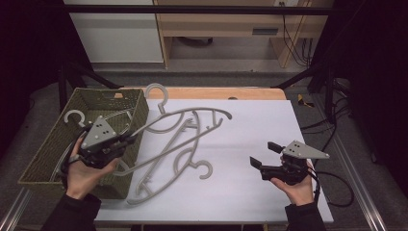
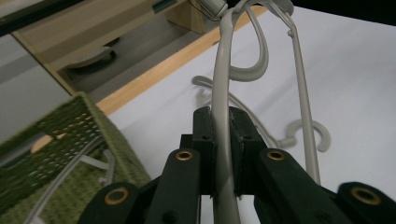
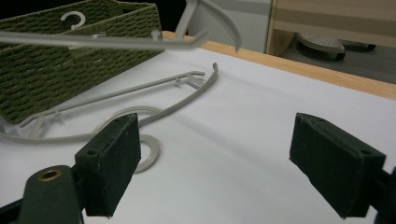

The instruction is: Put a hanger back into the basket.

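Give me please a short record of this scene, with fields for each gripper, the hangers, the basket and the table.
left gripper: shut on a grey hanger, lifted off the table
right gripper: open, nothing between its pads, above the sheet
other hanger: lying flat on the sheet
basket: green woven, at table's left, a hanger hook inside
table: white sheet over wood

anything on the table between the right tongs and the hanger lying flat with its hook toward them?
Nothing. In the high view only bare white tabletop separates the open right tongs from the flat hanger; the right gripper view agrees.
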### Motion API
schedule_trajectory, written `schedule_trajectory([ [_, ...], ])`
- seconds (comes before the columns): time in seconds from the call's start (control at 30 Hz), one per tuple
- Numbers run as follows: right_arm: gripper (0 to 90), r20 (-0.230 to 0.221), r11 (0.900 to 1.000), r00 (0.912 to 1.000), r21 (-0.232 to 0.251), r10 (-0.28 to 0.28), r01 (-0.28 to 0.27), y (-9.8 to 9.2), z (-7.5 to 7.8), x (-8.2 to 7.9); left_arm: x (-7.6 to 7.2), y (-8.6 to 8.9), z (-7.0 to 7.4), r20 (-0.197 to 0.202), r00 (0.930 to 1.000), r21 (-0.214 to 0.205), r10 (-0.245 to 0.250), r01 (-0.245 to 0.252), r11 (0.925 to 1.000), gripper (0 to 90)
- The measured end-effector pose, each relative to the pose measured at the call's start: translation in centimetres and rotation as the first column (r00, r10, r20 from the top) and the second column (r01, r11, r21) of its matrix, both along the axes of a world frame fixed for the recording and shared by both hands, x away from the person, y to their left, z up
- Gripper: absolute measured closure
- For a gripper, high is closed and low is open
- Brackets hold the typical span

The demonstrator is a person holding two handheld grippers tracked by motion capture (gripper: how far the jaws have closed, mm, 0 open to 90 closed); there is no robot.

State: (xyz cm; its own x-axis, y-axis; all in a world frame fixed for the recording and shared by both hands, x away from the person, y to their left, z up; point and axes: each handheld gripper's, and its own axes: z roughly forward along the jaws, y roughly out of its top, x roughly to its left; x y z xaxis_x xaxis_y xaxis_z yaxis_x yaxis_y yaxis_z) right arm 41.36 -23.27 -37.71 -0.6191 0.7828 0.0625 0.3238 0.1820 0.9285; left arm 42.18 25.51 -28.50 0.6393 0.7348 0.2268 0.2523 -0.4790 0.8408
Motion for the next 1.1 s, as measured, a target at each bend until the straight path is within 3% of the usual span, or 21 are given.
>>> schedule_trajectory([
  [0.23,14.0,-0.006,1.0,0.9999,-0.003,-0.008,0.008,0.1,-0.1,0.1,1.1,3.2,1.7,0.041,0.9962,-0.013,0.077,-0.077,0.9969,82.3],
  [0.43,13.7,-0.006,1.0,1.0,-0.006,-0.007,0.007,0.0,-0.1,0.1,1.9,6.4,2.2,0.088,0.9853,-0.026,0.147,-0.145,0.9891,82.3],
  [1.1,12.8,-0.017,0.9998,0.9998,-0.016,-0.01,0.01,0.2,-0.4,0.3,2.9,15.5,-0.5,0.054,0.9523,-0.056,0.3,-0.297,0.9531,82.3],
])
